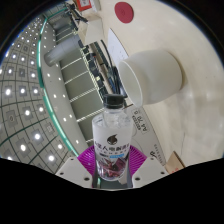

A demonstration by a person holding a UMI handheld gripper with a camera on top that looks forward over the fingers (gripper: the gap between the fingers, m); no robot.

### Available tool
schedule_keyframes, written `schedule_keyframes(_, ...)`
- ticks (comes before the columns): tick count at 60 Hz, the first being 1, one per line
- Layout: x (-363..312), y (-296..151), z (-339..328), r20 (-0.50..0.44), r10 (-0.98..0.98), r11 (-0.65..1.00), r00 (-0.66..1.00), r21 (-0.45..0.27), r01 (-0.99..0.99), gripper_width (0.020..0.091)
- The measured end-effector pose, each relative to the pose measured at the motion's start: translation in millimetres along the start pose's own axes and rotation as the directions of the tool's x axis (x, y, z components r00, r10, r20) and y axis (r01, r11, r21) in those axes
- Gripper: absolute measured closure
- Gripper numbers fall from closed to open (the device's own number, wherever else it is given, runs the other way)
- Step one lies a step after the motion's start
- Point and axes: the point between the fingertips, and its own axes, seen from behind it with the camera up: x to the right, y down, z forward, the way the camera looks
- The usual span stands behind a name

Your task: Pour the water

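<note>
Gripper view, read from the left: a dark ceiling grid of small round lights (25,95) sweeps up that side, edged by a green-lit band (37,50), and the whole room sits tilted. Toward the middle, pale shelving or furniture (80,65) runs away in rows — too small to make out what it holds. At the centre a clear plastic water bottle (115,140) stands between the fingers, its dark cap (115,101) pointing up and away from the camera, its lower body down at the gripper (116,163). The bottle's white label (116,143) carries blue and red printing with a line of red characters lower down, though none of it can be read with certainty. Magenta pads (93,158) flank the bottle at both sides and appear to press on its body, so the fingers look closed on it. Just beyond the cap and to the right, a large white cup (152,70) lies tilted, close to the bottle's mouth. Farther right, a red round mark (124,11) on a white surface — unreadable.
</note>
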Motion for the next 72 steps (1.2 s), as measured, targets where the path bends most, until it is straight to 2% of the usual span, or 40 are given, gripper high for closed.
schedule_keyframes(11,-4,2,4,-0.015,-0.047,0.999,0.999,-0.013,0.047,0.0708)
schedule_keyframes(12,-9,2,-14,-0.024,-0.07,0.997,0.997,-0.014,0.07,0.0709)
schedule_keyframes(19,-21,3,-5,-0.071,-0.311,0.95,0.948,-0.018,0.311,0.0708)
schedule_keyframes(20,-32,4,-29,-0.082,-0.352,0.936,0.933,-0.021,0.351,0.0709)
schedule_keyframes(21,-30,2,-13,-0.09,-0.399,0.917,0.912,-0.019,0.399,0.071)
schedule_keyframes(31,-101,-28,-32,-0.15,-0.818,0.562,0.555,-0.002,0.827,0.0707)
schedule_keyframes(42,-172,-95,-52,-0.23,-0.966,0.124,0.12,-0.003,0.992,0.0707)
schedule_keyframes(48,-183,-146,-65,-0.295,-0.95,-0.09,-0.104,-0.061,0.994,0.0706)
schedule_keyframes(54,-160,-201,-70,-0.32,-0.909,-0.232,-0.268,-0.147,0.962,0.0706)
schedule_keyframes(63,-113,-260,-73,-0.309,-0.861,-0.324,-0.403,-0.275,0.905,0.0705)
schedule_keyframes(72,-66,-297,-71,-0.275,-0.856,-0.339,-0.437,-0.339,0.878,0.0705)
